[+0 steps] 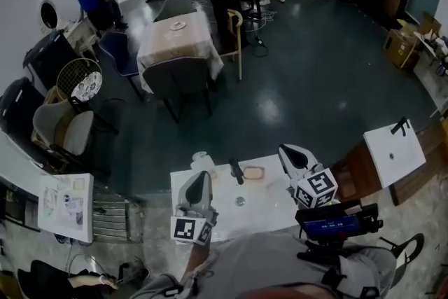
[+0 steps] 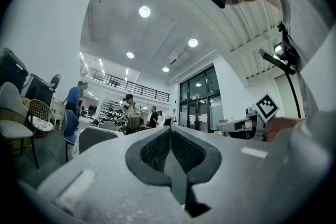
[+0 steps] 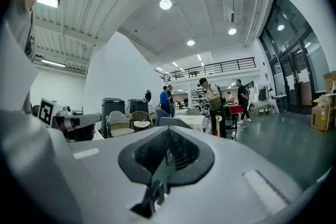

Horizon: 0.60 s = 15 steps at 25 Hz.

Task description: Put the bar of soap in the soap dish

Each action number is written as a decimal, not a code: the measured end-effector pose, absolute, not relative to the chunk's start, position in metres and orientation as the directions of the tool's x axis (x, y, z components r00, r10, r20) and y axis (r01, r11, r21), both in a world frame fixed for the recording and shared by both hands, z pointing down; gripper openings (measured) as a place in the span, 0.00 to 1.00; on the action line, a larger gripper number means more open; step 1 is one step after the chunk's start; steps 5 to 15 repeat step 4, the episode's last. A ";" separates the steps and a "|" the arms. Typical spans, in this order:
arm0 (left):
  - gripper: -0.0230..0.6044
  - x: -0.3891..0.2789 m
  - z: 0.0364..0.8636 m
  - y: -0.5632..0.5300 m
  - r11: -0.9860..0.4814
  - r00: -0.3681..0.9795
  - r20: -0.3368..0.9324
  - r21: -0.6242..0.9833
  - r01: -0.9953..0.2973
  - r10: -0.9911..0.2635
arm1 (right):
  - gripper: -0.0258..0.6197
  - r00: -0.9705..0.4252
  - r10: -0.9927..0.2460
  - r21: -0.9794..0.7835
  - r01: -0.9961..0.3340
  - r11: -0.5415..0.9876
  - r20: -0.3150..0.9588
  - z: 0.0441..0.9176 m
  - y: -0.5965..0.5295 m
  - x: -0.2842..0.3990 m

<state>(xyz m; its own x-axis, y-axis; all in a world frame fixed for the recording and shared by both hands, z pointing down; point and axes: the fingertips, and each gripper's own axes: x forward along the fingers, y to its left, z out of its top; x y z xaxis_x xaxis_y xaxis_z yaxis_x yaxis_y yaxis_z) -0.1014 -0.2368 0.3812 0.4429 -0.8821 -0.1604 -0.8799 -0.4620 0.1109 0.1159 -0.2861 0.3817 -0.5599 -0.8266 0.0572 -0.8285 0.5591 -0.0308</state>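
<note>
The left gripper and right gripper have smooth shells of matt grey plastic. Their pads are dark and rough, finely pebbled like rubber. The near table has a smooth white top. The floor is dark and glossy and mirrors the ceiling lights. A pale cloth drapes the far table. A chair at the left has a wire back.

Grey left gripper and right gripper, black-and-white marker cubes; white table.
</note>
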 end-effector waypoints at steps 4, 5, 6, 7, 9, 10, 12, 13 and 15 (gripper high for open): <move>0.03 -0.100 0.389 -0.237 -0.453 0.433 -0.160 0.115 -0.884 -0.887 | 0.04 -0.575 -0.816 -0.026 -0.818 0.574 0.067 0.382 -0.286 0.111; 0.03 -0.100 0.389 -0.237 -0.453 0.433 -0.160 0.115 -0.884 -0.887 | 0.04 -0.575 -0.816 -0.026 -0.818 0.574 0.067 0.382 -0.286 0.111; 0.03 -0.100 0.389 -0.237 -0.453 0.433 -0.160 0.115 -0.884 -0.887 | 0.04 -0.575 -0.816 -0.026 -0.818 0.574 0.067 0.382 -0.286 0.111; 0.03 -0.100 0.389 -0.237 -0.453 0.433 -0.160 0.115 -0.884 -0.887 | 0.04 -0.575 -0.816 -0.026 -0.818 0.574 0.067 0.382 -0.286 0.111; 0.03 -0.100 0.389 -0.237 -0.453 0.433 -0.160 0.115 -0.884 -0.887 | 0.04 -0.575 -0.816 -0.026 -0.818 0.574 0.067 0.382 -0.286 0.111; 0.03 -0.100 0.389 -0.237 -0.453 0.433 -0.160 0.115 -0.884 -0.887 | 0.04 -0.575 -0.816 -0.026 -0.818 0.574 0.067 0.382 -0.286 0.111; 0.03 -0.100 0.389 -0.237 -0.453 0.433 -0.160 0.115 -0.884 -0.887 | 0.04 -0.575 -0.816 -0.026 -0.818 0.574 0.067 0.382 -0.286 0.111; 0.03 -0.100 0.389 -0.237 -0.453 0.433 -0.160 0.115 -0.884 -0.887 | 0.04 -0.575 -0.816 -0.026 -0.818 0.574 0.067 0.382 -0.286 0.111; 0.03 -0.100 0.389 -0.237 -0.453 0.433 -0.160 0.115 -0.884 -0.887 | 0.04 -0.575 -0.816 -0.026 -0.818 0.574 0.067 0.382 -0.286 0.111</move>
